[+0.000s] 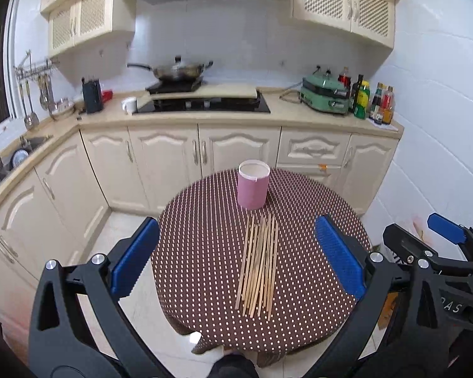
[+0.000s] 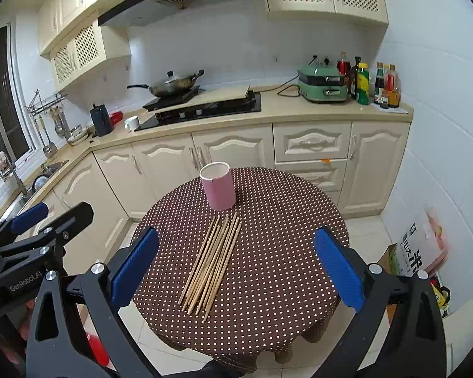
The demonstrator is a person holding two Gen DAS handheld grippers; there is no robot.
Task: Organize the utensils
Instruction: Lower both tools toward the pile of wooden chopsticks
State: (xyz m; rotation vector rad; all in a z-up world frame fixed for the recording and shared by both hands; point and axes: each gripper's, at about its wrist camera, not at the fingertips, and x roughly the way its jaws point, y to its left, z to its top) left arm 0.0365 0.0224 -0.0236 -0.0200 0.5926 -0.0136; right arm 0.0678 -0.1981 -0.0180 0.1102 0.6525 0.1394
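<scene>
Cream kitchen cabinets and a counter with a hob (image 1: 201, 104), a wok (image 1: 176, 71) and a green appliance (image 1: 324, 94) are seen behind a round tabletop (image 1: 315, 208) covered by a brown cloth with white dots. Toward the far edge of the tabletop a pink cylindrical holder (image 1: 253, 189) is stood upright; its mouth is open, and only pale inner wall is visible, so its contents cannot be fully told. A bundle of wooden chopsticks (image 1: 259, 263) is laid flat near the middle of the tabletop, just in front of the holder, the far tips close to its base but apart from it, the near ends fanned slightly toward the near edge. The left gripper (image 1: 236, 258) is held above the near edge with its blue pads spread wide; nothing is gripped or touched by it. The right gripper (image 2: 236, 267) is likewise held wide apart over the near edge, empty, with the chopsticks framed between its fingers in its own view. Each gripper is seen at the side of the other's view.
</scene>
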